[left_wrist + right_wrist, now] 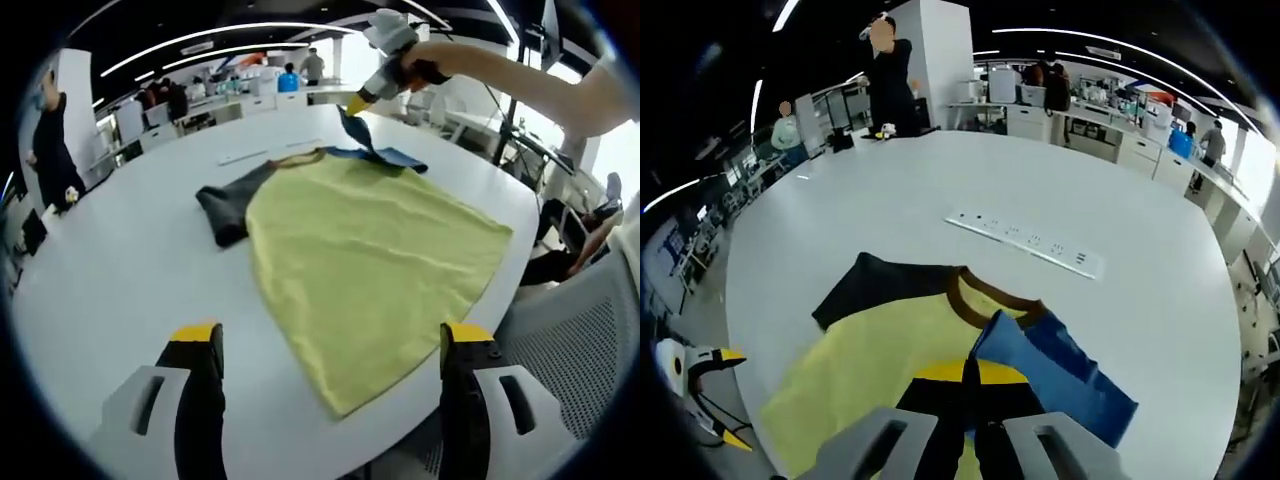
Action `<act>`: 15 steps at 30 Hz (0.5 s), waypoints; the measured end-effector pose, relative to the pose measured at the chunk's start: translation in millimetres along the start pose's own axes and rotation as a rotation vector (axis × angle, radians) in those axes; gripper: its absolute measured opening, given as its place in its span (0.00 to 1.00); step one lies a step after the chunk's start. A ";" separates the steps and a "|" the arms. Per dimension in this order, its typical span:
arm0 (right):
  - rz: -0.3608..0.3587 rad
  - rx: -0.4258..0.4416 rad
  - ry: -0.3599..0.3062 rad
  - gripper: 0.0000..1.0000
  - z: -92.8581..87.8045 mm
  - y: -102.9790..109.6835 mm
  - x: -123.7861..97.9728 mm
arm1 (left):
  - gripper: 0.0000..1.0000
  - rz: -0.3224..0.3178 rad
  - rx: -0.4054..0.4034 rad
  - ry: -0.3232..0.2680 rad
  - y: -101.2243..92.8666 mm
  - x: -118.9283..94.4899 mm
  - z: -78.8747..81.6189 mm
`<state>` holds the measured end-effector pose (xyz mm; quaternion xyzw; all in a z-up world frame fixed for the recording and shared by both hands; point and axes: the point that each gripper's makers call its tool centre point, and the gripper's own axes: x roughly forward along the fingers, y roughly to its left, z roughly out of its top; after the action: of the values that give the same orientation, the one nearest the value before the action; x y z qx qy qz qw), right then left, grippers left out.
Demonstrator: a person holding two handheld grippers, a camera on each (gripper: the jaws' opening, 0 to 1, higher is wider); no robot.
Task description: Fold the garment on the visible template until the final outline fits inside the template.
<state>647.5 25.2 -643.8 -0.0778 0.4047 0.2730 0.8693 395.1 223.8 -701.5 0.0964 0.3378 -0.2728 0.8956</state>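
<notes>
Garment (370, 250), soft and limp, lies near the worktop's (120, 260) edge; left gripper (330, 345) hovers with jaws released. Right gripper (968, 395) clenches the blue sleeve (1060, 375), likely the best hold for folding inward.

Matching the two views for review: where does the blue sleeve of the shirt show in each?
Left gripper view: blue sleeve upper centre, lifted by the right gripper.
Right gripper view: blue sleeve lower right, held between the jaws.
Shared landmark: brown collar.
</notes>
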 end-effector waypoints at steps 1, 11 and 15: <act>0.008 -0.001 0.000 0.00 1.9 3.8 1.5 | 0.86 0.000 0.000 0.000 0.2 0.0 -0.1; 0.051 -0.006 0.002 0.00 12.5 32.1 10.4 | 0.85 -0.003 0.005 -0.001 2.0 1.1 1.2; 0.067 -0.005 0.003 0.00 16.0 43.6 15.9 | 0.85 -0.003 0.003 -0.005 2.5 1.1 1.3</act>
<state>642.9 74.0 -641.4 -0.0669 0.4075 0.3029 0.8589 397.8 224.9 -701.3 0.0965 0.3355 -0.2750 0.8958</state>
